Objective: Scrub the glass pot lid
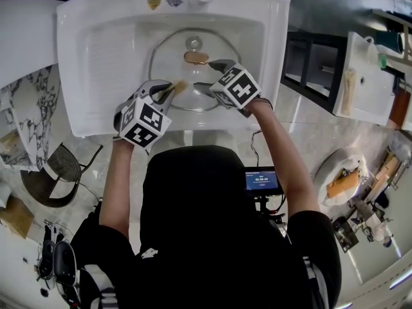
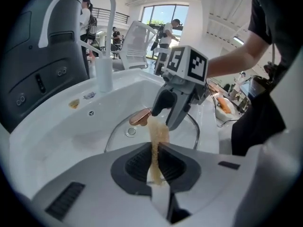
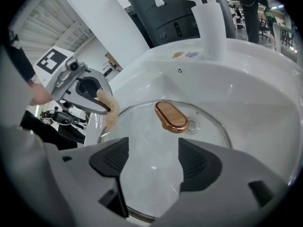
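Glass pot lid (image 1: pixel 172 62) lies flat in the sink (image 1: pixel 96 50) for scrubbing; the left gripper (image 1: pixel 168 92) clamps a tan scrub pad (image 2: pixel 158 136), while the right gripper (image 1: pixel 211 76) hovers released, probably to steady it.

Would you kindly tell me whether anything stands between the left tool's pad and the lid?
Nothing visible does. The left tool, shut on the pad, is over the lid; the open right tool is off to one side.

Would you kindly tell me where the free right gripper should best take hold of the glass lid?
I would grip the copper handle at the centre of the glass lid, bringing the right gripper down from above with its jaws across the handle's narrow width. The lid lies flat in the sink, so its rim offers little to pinch.
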`<state>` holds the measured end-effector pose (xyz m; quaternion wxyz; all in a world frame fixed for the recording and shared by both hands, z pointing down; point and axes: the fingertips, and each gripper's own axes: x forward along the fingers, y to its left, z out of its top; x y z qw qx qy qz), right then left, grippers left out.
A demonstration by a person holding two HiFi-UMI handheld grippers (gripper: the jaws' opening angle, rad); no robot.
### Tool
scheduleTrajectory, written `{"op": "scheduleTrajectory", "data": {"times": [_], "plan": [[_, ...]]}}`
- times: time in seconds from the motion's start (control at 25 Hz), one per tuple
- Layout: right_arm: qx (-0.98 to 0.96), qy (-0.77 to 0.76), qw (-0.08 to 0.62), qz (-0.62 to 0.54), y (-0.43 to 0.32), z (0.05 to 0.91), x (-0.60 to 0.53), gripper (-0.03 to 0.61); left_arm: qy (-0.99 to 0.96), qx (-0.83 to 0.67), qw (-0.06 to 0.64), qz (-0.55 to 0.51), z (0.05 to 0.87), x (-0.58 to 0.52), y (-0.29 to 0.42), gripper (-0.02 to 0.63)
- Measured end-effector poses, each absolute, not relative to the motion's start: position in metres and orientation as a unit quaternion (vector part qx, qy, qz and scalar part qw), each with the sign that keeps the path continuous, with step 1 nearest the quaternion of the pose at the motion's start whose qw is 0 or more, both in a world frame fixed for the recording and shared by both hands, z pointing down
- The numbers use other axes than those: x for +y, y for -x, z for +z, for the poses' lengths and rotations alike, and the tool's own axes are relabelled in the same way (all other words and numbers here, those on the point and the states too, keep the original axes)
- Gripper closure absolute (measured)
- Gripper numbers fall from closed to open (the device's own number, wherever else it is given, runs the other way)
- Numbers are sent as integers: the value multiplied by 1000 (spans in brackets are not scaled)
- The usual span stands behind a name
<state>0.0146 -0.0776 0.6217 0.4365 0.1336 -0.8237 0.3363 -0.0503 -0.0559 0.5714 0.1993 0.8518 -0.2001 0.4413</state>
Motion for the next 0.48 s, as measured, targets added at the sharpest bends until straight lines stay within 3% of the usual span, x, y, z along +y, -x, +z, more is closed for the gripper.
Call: {"op": "scheduleTrajectory", "data": {"times": [0.48], "plan": [[-823,-136,437,336,-15,622,-78,265,-835,-145,145,510,598,-55,46,591]]}}
